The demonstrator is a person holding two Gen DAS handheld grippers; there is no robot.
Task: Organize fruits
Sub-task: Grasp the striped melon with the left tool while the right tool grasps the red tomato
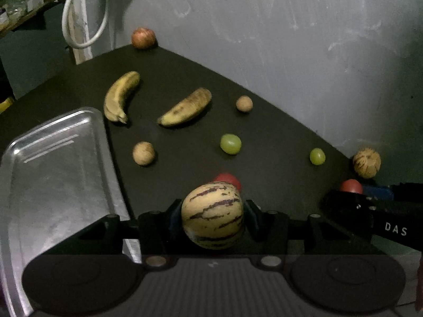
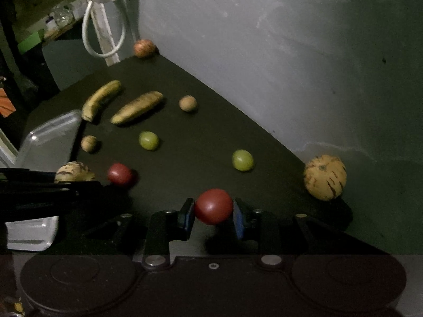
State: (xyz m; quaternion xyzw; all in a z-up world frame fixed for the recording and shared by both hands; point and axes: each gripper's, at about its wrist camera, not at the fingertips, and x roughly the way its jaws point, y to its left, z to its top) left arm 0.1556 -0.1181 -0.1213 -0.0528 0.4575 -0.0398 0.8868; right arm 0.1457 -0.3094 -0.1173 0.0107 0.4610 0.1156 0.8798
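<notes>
My left gripper (image 1: 212, 211) is shut on a striped yellow melon (image 1: 212, 215), held just above the dark table (image 1: 185, 74). The same melon (image 2: 71, 172) shows at the left of the right wrist view. My right gripper (image 2: 214, 212) is shut on a red tomato (image 2: 213, 209), also seen at the right edge of the left wrist view (image 1: 351, 185). A second red tomato (image 2: 119, 173) lies on the table behind the melon. Two bananas (image 1: 119, 97) (image 1: 186, 107), two green grapes (image 1: 230, 144) (image 1: 317, 156) and a second striped melon (image 2: 325, 181) lie on the table.
A steel tray (image 1: 53, 163) stands at the table's left edge. Two small brown round fruits (image 1: 143, 153) (image 1: 244, 103) and a reddish fruit (image 1: 143, 37) at the far corner lie loose. A grey wall (image 1: 290, 39) borders the table on the right. A white cable loop (image 1: 84, 21) hangs at the back left.
</notes>
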